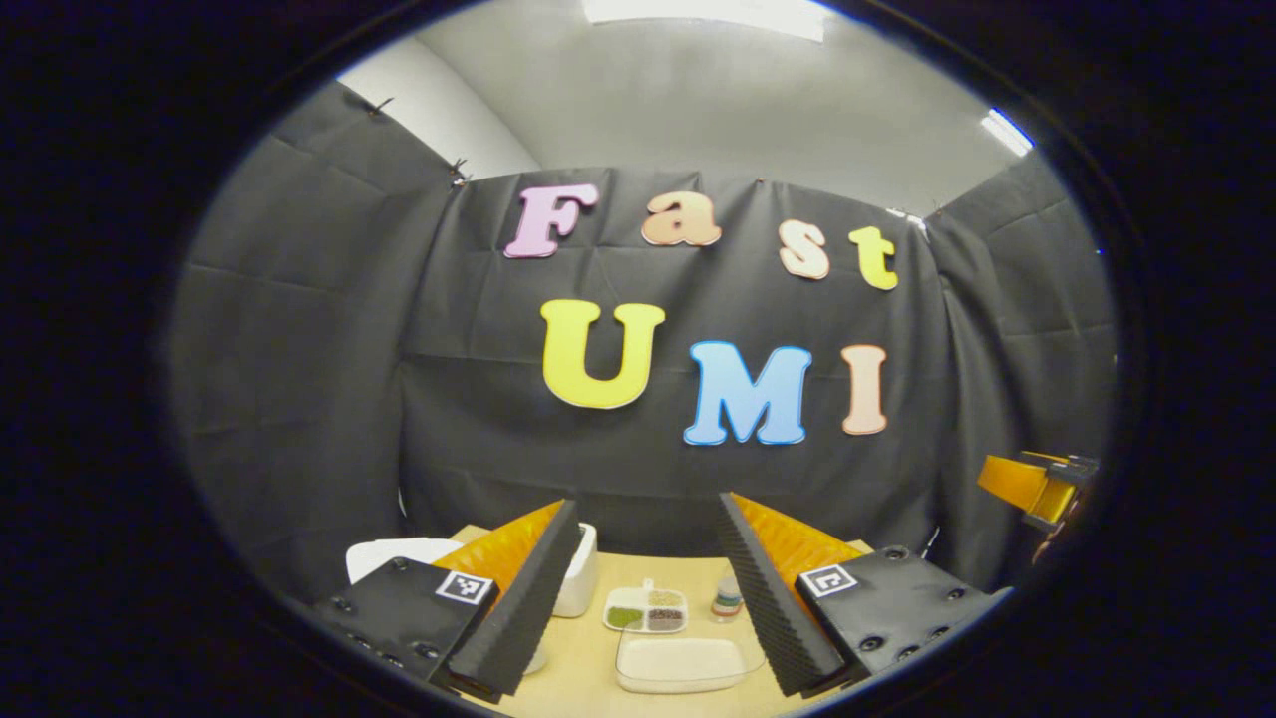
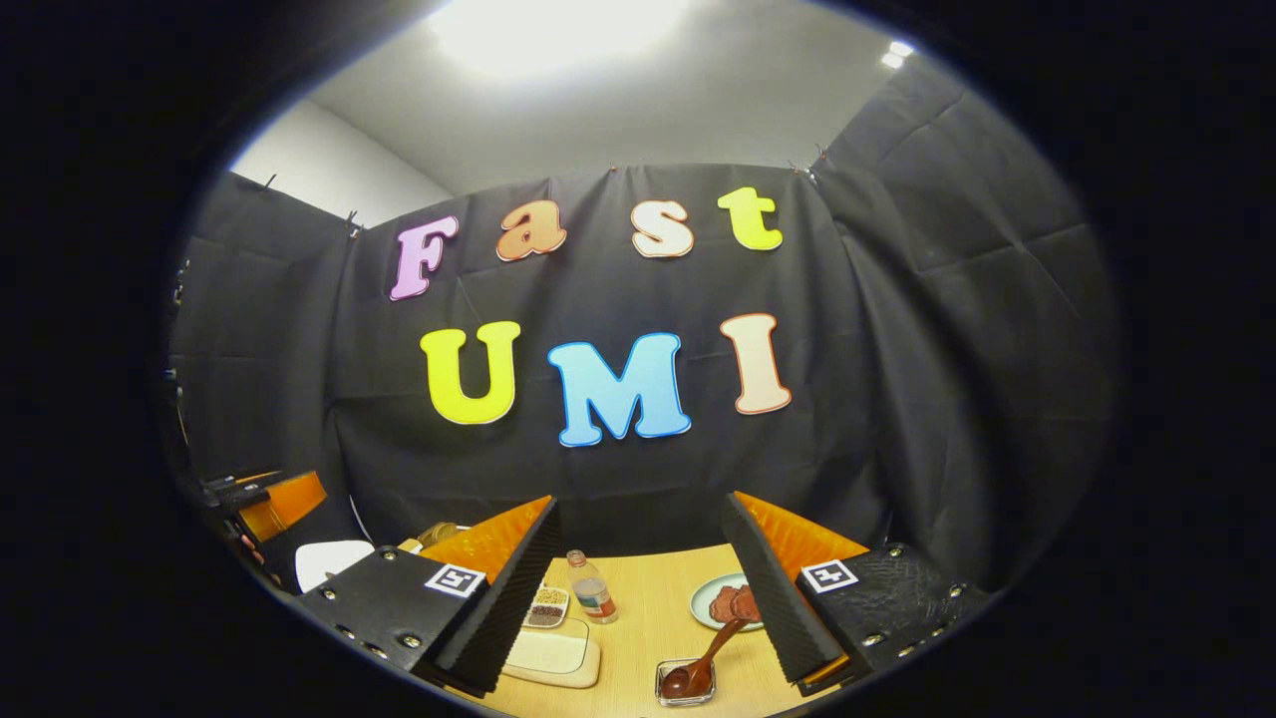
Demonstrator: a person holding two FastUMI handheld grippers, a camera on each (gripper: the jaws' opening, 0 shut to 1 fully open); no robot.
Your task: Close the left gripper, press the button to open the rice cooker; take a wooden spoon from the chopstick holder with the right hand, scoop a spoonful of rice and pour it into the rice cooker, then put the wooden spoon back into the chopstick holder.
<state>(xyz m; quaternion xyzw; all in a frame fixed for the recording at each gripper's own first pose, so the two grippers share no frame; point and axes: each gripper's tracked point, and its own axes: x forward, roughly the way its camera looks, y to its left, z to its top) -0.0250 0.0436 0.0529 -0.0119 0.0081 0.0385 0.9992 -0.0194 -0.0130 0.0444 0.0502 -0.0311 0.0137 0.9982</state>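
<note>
Both claws hang with their jaws spread wide and nothing between them: our left gripper at the bottom of the left gripper view, our right gripper at the bottom of the right gripper view. We see the white rice cooker just behind the left finger, near a clear tray of rice on the wooden table. Low in the right gripper view, a wooden spoon rests in a small glass dish, beside a plate.
</note>
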